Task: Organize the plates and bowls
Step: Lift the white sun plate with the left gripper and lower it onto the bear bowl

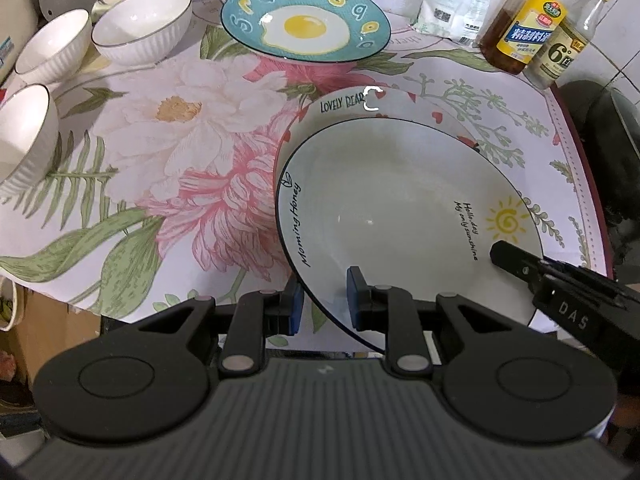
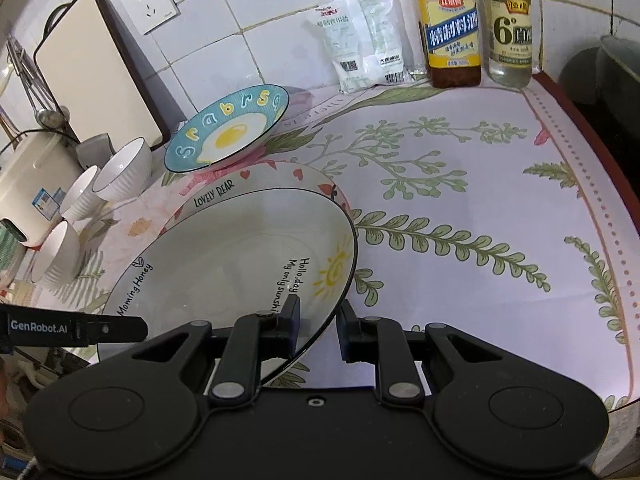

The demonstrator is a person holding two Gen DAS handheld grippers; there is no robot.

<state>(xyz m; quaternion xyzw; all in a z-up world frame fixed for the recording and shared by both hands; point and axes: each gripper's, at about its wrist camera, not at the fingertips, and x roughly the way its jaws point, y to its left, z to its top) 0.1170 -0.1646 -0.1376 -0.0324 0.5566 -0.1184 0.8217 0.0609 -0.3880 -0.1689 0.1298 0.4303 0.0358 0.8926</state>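
The left gripper (image 1: 323, 298) and the right gripper (image 2: 319, 328) each clamp, jaws nearly together, on opposite near rims of the white black-rimmed "Morning Honey" plate (image 1: 400, 200). It sits just over the white "Lovely Bear" plate (image 1: 344, 102), ahead of both tools. With holds this thin, uneven lowering could likely tilt it, slipping a rim loose or knocking the plate beneath.

The left gripper (image 1: 322, 298) clamps the near rim of the sun plate (image 1: 400, 208), which overlaps the bear plate (image 1: 344, 106) beneath. The right gripper (image 1: 500, 254) grips its right rim. The egg plate (image 1: 306, 20) sits at the table's (image 1: 160, 168) far edge, three bowls (image 1: 142, 26) along the left edge, bottles (image 1: 524, 28) at the far right corner.
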